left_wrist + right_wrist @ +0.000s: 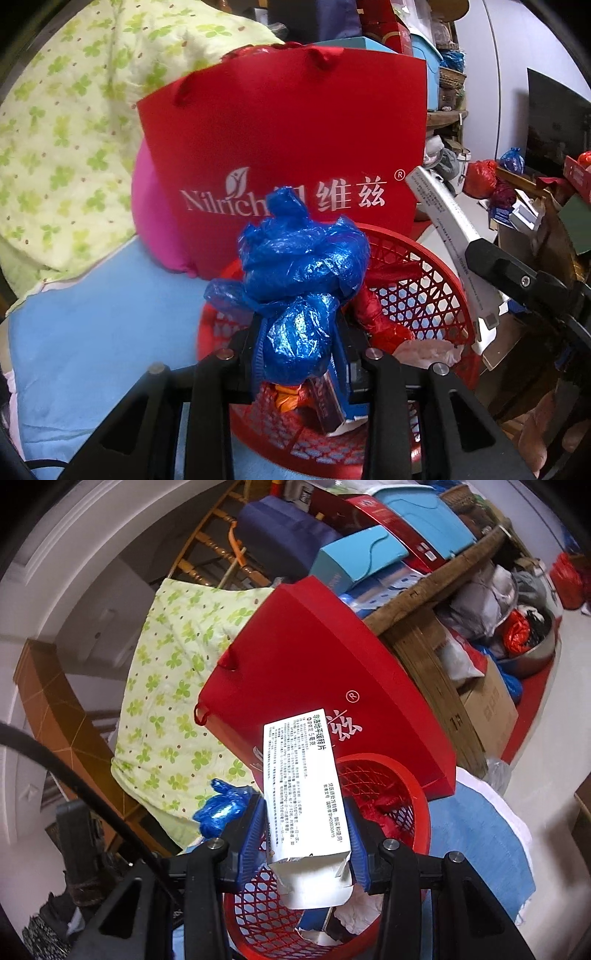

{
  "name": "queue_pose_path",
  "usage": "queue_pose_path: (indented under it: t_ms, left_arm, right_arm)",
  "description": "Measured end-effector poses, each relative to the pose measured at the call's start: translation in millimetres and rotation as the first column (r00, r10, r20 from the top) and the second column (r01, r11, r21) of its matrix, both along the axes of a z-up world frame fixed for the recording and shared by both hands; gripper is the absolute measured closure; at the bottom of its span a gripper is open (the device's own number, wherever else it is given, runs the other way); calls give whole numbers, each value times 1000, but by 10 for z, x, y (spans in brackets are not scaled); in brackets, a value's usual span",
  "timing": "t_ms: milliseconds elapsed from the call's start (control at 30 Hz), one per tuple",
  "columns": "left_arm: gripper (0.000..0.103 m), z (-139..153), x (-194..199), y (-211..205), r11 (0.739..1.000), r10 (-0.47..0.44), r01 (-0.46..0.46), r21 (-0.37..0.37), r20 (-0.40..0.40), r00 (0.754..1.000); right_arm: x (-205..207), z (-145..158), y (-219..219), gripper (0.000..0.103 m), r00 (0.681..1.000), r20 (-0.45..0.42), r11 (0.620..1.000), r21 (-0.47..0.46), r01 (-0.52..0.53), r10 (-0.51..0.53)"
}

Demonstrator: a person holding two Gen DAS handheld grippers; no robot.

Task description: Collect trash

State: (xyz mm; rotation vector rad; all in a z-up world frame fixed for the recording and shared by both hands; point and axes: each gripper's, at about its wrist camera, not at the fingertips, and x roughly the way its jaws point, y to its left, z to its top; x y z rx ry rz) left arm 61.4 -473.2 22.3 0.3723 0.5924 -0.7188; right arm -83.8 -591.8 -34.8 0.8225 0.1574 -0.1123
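My left gripper (pixel 299 354) is shut on a crumpled blue plastic bag (pixel 303 273) and holds it above the red mesh basket (pixel 424 269). My right gripper (pixel 306 843) is shut on a white medicine box (pixel 303 786) with printed text and a torn open end, held over the same red mesh basket (pixel 402 775). The basket holds red plastic (pixel 376 317), pale crumpled wrap (pixel 424 350), a small carton (pixel 332 402) and white paper scraps (pixel 354 912). The white box and the right gripper also show in the left wrist view (pixel 454 236). The blue bag shows in the right wrist view (pixel 221 806).
A red Nilrich paper bag (pixel 280 147) stands right behind the basket. A green clover quilt (pixel 74 129) and a pink cushion (pixel 151 206) lie at the left. The basket sits on a blue cloth (pixel 99 332). Stacked boxes and bags (pixel 461 609) crowd the right.
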Motion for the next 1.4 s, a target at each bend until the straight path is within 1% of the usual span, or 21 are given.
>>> queue_pose_path:
  t_ms: [33, 100, 133, 167, 200, 233, 300, 367, 500, 567, 633, 667, 733, 833, 933, 1000, 1133, 1300, 1333, 1367, 1400]
  left_arm:
    - [65, -10, 22, -10, 1000, -10, 10, -4, -9, 1000]
    - [49, -27, 59, -18, 1000, -22, 21, -8, -17, 1000]
    - [38, -26, 59, -5, 1000, -17, 17, -12, -9, 1000]
    - [31, -19, 51, 22, 1000, -14, 14, -16, 0, 1000]
    - [29, -14, 45, 49, 1000, -14, 14, -19, 4, 1000]
    - [29, -11, 39, 91, 1000, -18, 18, -21, 3, 1000]
    - [29, -9, 24, 198, 1000, -5, 5, -11, 6, 1000]
    - [28, -14, 10, 315, 1000, 24, -24, -1, 13, 1000]
    - [27, 63, -36, 598, 996, 84, -84, -9, 11, 996]
    - [15, 106, -85, 719, 993, 116, -116, -11, 25, 993]
    - [14, 172, -175, 853, 990, 139, -139, -16, 44, 989]
    - [14, 202, -219, 896, 990, 144, -143, -14, 55, 988]
    - [14, 263, -320, 989, 988, 154, -155, -4, 87, 984]
    - [13, 359, -496, 1141, 986, 163, -165, 3, 138, 977]
    - [10, 432, -647, 1296, 983, 180, -182, -1, 184, 966]
    - [10, 480, -730, 1412, 981, 191, -194, -7, 201, 961]
    - [10, 558, -820, 1612, 976, 217, -217, -23, 190, 958]
    - [10, 634, -936, 1869, 962, 272, -272, -28, 187, 944]
    - [10, 641, -962, 1910, 960, 280, -280, -28, 184, 942]
    - [10, 648, -980, 1962, 955, 294, -295, -25, 181, 938]
    - [10, 653, -994, 2015, 950, 310, -311, -22, 177, 934]
  right_arm:
    - [27, -8, -4, 56, 1000, -4, 1000, 8, -3, 3]
    - [80, -30, -11, 56, 1000, -14, 1000, 27, -14, 15]
    - [100, -38, -8, 56, 1000, -18, 999, 36, -18, 18]
    - [100, -38, -8, 53, 1000, -18, 999, 36, -18, 18]
    - [124, -44, -4, 50, 999, -21, 998, 52, -26, 27]
    - [144, -49, -8, 46, 999, -20, 997, 65, -34, 35]
    - [142, -47, 9, 28, 999, -13, 997, 78, -29, 30]
    - [133, -42, 22, 28, 1000, -6, 997, 76, -29, 29]
    - [139, 7, 110, 28, 1000, -11, 1000, 22, -19, 19]
    - [145, 37, 179, 28, 1000, -21, 1000, -12, -5, 5]
    - [151, 77, 272, 28, 999, -38, 998, -64, 16, -18]
    - [151, 77, 272, 28, 999, -38, 998, -64, 16, -18]
    - [156, 117, 367, 28, 998, -50, 991, -125, 39, -46]
    - [98, 228, 643, 28, 994, -49, 960, -268, 85, -102]
    - [-40, 289, 875, 28, 992, -23, 928, -357, 106, -122]
    - [-136, 308, 1015, 28, 994, -3, 914, -392, 102, -112]
    - [-285, 332, 1210, 26, 996, 7, 904, -420, 82, -87]
    - [-497, 417, 1455, 23, 998, -30, 892, -451, 36, -55]
    - [-572, 514, 1523, 23, 997, -45, 885, -465, 28, -55]
    - [-572, 514, 1523, 22, 997, -45, 885, -465, 28, -55]
    - [-626, 664, 1591, 22, 995, -70, 878, -479, 26, -68]
